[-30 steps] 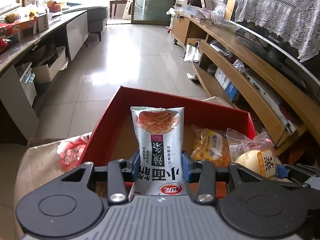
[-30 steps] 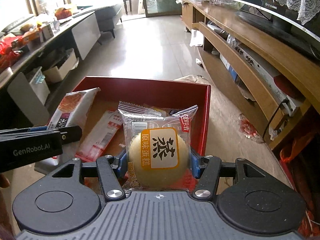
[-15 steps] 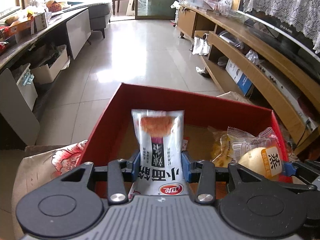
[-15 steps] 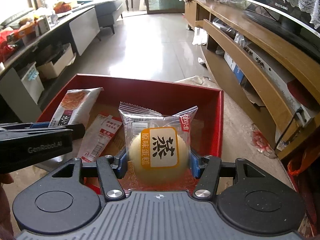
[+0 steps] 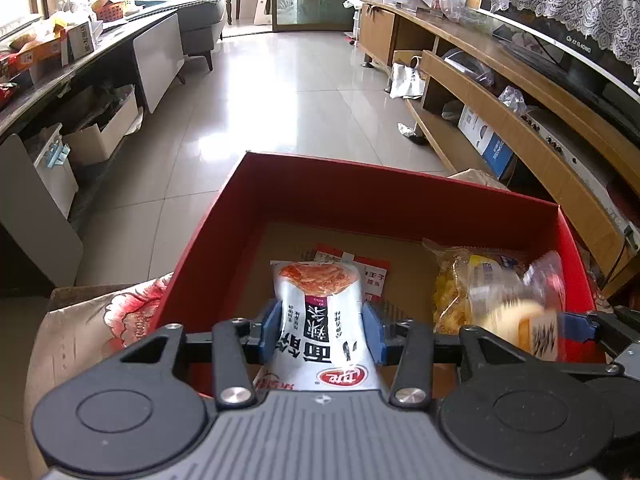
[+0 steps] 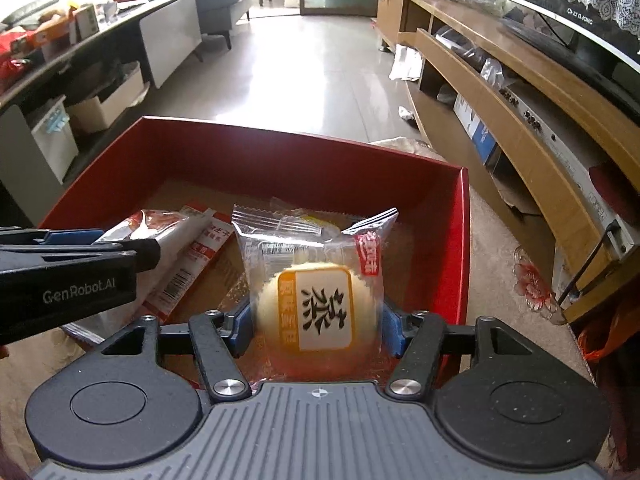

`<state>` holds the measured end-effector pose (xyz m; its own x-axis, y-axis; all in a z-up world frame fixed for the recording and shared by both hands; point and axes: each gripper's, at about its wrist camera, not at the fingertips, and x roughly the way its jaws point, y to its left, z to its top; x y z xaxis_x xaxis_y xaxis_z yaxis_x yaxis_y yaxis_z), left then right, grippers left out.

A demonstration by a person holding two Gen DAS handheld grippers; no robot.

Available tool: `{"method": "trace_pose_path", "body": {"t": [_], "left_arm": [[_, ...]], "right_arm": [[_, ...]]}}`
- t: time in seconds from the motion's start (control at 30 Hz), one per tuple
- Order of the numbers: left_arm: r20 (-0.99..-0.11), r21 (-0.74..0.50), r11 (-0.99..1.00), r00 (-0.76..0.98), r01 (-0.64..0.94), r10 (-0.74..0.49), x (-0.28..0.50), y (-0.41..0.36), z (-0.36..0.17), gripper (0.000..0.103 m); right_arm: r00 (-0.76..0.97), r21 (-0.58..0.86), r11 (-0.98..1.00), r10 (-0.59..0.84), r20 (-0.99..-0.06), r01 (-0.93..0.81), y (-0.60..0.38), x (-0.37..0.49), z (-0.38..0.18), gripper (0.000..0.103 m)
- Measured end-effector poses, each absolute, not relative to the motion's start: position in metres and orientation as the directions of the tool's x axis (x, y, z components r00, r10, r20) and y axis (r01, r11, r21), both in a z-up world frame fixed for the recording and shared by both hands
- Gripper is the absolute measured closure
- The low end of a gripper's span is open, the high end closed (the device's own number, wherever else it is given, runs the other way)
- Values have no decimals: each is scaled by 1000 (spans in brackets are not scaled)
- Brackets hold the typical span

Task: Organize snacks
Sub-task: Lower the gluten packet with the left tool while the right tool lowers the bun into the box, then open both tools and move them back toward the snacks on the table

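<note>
A red box (image 5: 360,176) lies below both grippers. My left gripper (image 5: 322,332) presses its blue pads on a silver noodle snack pack (image 5: 320,312) that leans down onto the box floor; its jaws are opening. In the right wrist view my right gripper (image 6: 316,332) has a wrapped yellow cake (image 6: 320,308) between its pads. Those jaws are opening, small gaps show beside the wrapper, and the cake (image 5: 524,320) looks blurred in the left wrist view. A yellow snack bag (image 5: 472,280) and a red-white sachet (image 6: 196,264) lie in the box. The left gripper's fingers (image 6: 120,252) reach in from the left.
The box rests on a floral cloth (image 5: 100,328). A long wooden TV cabinet (image 5: 540,120) runs along the right. A cluttered low table (image 5: 60,64) with a cardboard box (image 5: 104,132) under it stands on the left. Shiny tile floor (image 5: 280,100) stretches beyond.
Both grippers have sunk toward the box. The noodle pack now tips down onto the box floor. The right jaws have widened and the cake has slid lower between them.
</note>
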<state>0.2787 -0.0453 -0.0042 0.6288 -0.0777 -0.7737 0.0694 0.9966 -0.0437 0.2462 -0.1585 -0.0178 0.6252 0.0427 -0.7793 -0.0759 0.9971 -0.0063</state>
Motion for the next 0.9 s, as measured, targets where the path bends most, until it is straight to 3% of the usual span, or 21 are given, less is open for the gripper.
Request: {"method": "trace_pose_path", "body": {"t": [0.13,0.37,0.9], "left_arm": [[-771,-50,997,632,64,-79,276,-44,0,56],[-757,-78,996,647,51,-92,266,-39,11,50],[-739,-135,990,662,39,-127,239,-25,31,48]], "right_arm": [[632,-10,997,42,-774,-78,-158,245,-14,24],[651,-11,998,37,-758,-69,-160,241,-8,24],[685,-39,997,21,-728,-71,-159,221,10,17]]}}
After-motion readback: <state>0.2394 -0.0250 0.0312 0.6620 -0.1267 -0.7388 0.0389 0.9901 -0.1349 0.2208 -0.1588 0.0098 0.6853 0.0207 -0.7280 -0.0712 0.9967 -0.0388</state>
